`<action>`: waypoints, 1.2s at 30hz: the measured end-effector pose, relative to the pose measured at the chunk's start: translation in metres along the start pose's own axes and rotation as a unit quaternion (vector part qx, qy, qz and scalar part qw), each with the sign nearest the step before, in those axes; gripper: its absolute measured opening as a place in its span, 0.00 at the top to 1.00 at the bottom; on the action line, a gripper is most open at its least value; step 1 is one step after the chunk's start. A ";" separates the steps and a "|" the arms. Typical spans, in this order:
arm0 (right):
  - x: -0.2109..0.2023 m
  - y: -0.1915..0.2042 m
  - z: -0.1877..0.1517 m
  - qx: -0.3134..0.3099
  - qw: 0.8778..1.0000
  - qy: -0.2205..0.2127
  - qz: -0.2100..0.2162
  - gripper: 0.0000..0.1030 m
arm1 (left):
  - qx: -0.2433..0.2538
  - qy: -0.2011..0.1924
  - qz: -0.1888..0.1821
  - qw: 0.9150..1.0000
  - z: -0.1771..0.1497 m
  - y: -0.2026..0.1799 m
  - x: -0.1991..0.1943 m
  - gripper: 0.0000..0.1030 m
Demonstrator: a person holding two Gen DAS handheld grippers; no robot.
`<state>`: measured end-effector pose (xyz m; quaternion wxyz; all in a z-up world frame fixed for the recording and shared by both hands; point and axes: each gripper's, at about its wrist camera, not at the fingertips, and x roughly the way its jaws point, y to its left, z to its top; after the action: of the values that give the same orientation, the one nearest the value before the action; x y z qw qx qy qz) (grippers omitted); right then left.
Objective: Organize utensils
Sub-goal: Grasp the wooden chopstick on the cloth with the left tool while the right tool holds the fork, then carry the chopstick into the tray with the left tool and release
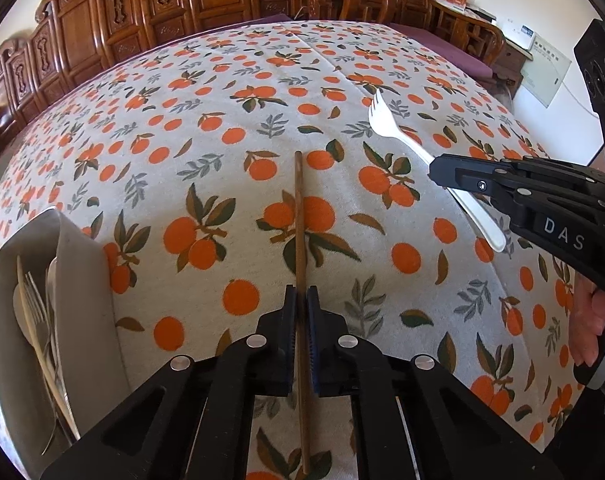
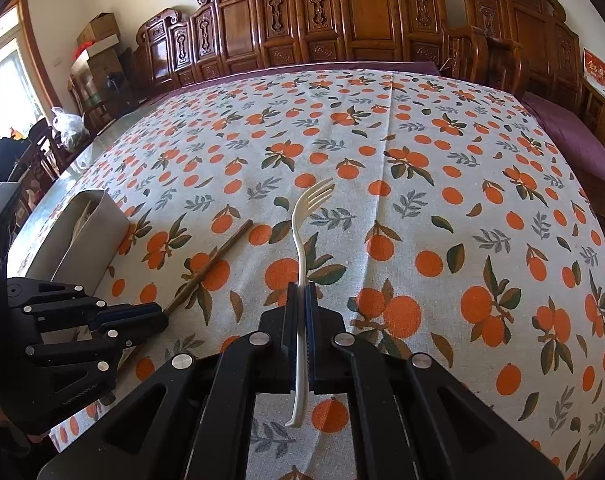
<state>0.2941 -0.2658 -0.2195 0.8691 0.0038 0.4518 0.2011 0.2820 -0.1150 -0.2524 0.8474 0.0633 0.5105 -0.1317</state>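
Left tongs [image 1: 301, 300] clamped on chopstick [image 1: 299, 216], right tongs [image 2: 301, 292] pinching white fork [image 2: 302, 240]; both gripped, probably bound for grey holder [image 1: 82, 264].

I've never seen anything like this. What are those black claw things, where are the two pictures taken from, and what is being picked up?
They are hand-held grippers, one in each of a person's hands, each carrying a wide-angle camera that looks along its two fingers. One picture comes from each. The left gripper is shut on a brown chopstick. The right gripper is shut on a white plastic fork. Both work over a tablecloth printed with oranges. At the left stands a grey container already holding utensils.
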 end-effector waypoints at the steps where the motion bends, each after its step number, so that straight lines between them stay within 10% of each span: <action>1: 0.000 0.001 0.000 -0.001 1.000 0.000 0.000 0.96 | -0.001 -0.001 0.000 1.000 -0.002 0.001 -0.002 0.96; 36: -0.018 0.064 -0.019 -0.049 0.998 -0.009 0.026 0.96 | -0.046 -0.089 0.028 0.995 -0.026 0.093 -0.133 0.96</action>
<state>0.2477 -0.2164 -0.2039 0.8668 -0.0253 0.4336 0.2451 0.2275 0.0015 -0.1501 0.8946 0.0266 0.4370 -0.0895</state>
